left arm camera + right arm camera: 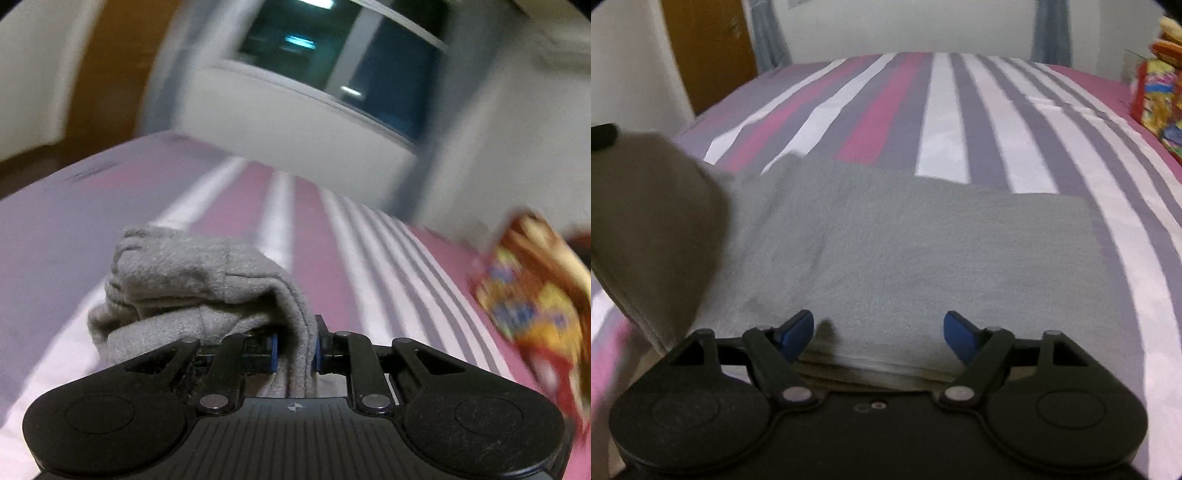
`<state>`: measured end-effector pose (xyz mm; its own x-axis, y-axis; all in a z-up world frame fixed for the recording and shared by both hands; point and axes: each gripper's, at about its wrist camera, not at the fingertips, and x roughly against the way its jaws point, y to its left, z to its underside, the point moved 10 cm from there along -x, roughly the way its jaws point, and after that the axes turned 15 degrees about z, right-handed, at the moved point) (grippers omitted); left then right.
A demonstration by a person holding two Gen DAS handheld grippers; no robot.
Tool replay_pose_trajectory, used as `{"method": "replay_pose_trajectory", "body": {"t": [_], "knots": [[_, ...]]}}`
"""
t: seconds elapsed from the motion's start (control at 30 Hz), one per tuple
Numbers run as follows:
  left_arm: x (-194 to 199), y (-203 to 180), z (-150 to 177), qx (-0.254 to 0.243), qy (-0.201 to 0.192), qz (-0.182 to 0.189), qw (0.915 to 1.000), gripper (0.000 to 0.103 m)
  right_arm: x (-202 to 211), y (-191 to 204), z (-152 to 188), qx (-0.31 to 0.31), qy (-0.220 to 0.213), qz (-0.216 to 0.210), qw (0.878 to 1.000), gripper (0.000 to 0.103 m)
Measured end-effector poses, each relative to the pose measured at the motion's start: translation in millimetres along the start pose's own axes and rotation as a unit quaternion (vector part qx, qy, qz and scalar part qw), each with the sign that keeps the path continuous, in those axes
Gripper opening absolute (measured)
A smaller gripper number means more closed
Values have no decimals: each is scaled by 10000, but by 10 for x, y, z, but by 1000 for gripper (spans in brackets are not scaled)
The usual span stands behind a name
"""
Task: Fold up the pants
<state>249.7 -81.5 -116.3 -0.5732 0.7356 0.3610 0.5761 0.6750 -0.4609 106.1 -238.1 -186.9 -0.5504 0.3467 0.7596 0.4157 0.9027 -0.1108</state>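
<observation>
Grey fleece pants [905, 251] lie partly folded and flat on the striped bed [945, 122]. My left gripper [295, 349] is shut on a bunched end of the pants [207, 277] and holds it lifted above the bed. That lifted end shows as a blurred grey flap [653, 229] at the left of the right wrist view. My right gripper [879, 334] is open and empty, with its blue pads [798, 332] spread just above the near edge of the flat pants.
A colourful printed cushion or bag [532, 299] sits at the bed's right side and also shows in the right wrist view [1160, 96]. A window [343, 55], white wall and a wooden door [709, 48] stand beyond the bed.
</observation>
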Motion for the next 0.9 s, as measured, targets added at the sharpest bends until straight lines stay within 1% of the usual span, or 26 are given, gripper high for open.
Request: {"method": "replay_pose_trajectory", "body": {"t": [0.03,0.1,0.17,0.23,0.27,0.3,0.33,0.4,0.47,0.57,0.67,0.77,0.83,0.9], "knots": [[-139,-198,61,-166,183,162,9996,17,38,-108,-10,-100,-34,13,9999,78],[-447,-570,288,-406,645,454,9961,17,87,-304,-11,-254,-58,61,9996,78],[-741,-872,613,-617,1152,641,9894,17,131,-580,3,-499,-57,139,9986,79],[-921,-1082,974,-798,1670,653,9805,18,159,-830,47,-744,-13,131,9971,79],[-992,-1146,1123,-871,1856,586,9770,21,166,-943,71,-868,15,88,9962,79],[-1017,-1198,1214,-949,1938,506,9751,22,172,-1018,89,-969,38,55,9953,79],[-1005,-1233,1270,-1010,1973,436,9741,24,177,-1115,120,-1097,68,14,9939,80],[-1012,-1306,1233,-1041,1954,415,9743,26,166,-1219,162,-1273,111,-89,9918,80],[-980,-1401,1109,-1096,1897,478,9745,26,158,-1280,182,-1417,133,-155,9897,80],[-985,-1601,975,-1374,1861,553,9713,26,156,-1322,147,-1490,52,-170,9887,80],[-1035,-1698,998,-1263,1971,699,9697,26,179,-1386,137,-1646,38,-238,9861,81],[-999,-1765,1069,-1367,2022,850,9660,26,184,-1444,143,-1703,61,-278,9850,82],[-880,-1691,1057,-1208,1957,824,9697,26,187,-1451,155,-1734,87,-322,9843,82],[-752,-1569,952,-946,1764,688,9773,26,175,-1421,150,-1805,122,-408,9827,82]]}}
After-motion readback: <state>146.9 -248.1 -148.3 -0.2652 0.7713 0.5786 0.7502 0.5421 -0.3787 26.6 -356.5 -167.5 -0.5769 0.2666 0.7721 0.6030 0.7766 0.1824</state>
